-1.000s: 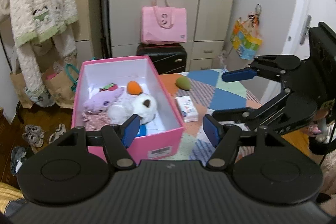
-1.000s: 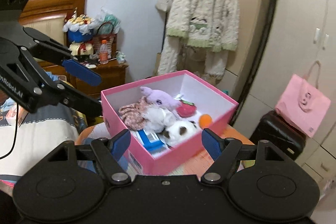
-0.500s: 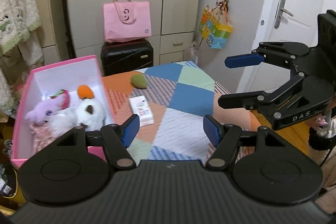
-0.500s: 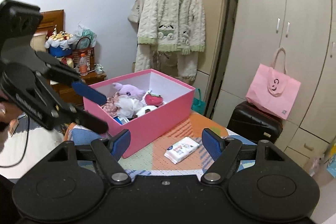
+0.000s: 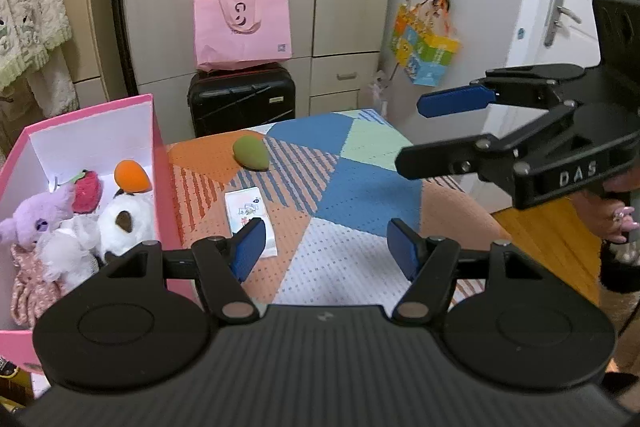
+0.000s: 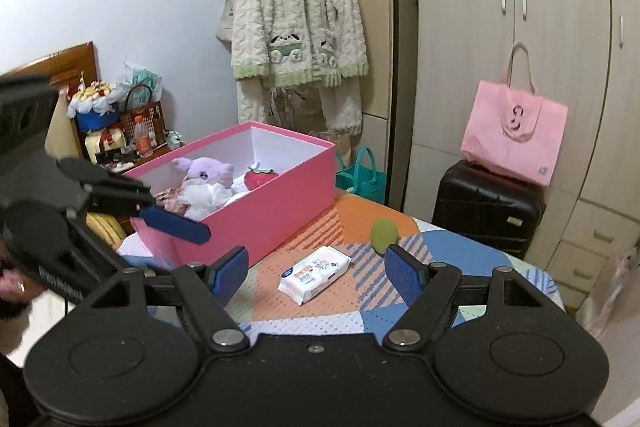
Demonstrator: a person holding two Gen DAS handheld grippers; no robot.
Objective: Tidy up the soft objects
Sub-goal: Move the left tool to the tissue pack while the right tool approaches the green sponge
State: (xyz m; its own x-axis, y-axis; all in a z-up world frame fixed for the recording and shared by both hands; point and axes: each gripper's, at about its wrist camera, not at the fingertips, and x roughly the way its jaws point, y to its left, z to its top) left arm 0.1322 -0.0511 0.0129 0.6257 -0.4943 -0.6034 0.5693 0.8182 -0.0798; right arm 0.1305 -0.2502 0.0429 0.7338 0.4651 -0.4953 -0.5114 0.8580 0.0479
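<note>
A pink box [image 5: 158,163] [image 6: 280,203] stands on the left of the patchwork table. It holds a purple plush [image 5: 30,217] [image 6: 206,171], a white plush [image 5: 124,223], a red strawberry plush [image 5: 86,191] [image 6: 260,177] and an orange soft toy [image 5: 130,177]. A green soft toy [image 5: 250,153] [image 6: 384,233] and a white tissue pack [image 5: 248,215] [image 6: 314,273] lie on the table. My left gripper [image 5: 326,247] is open and empty above the table's near part. My right gripper [image 6: 316,271] is open and empty, hovering over the tissue pack.
A black suitcase [image 5: 242,99] with a pink tote bag [image 5: 242,27] on it stands behind the table, before the wardrobe. A knitted cardigan [image 6: 298,23] hangs behind the box. A colourful bag [image 5: 424,55] hangs at the right wall. A door [image 5: 576,7] is far right.
Both grippers have swung right, away from the box and toward the table's middle. The tissue pack and green toy have come into the centre of both views. Both stay open.
</note>
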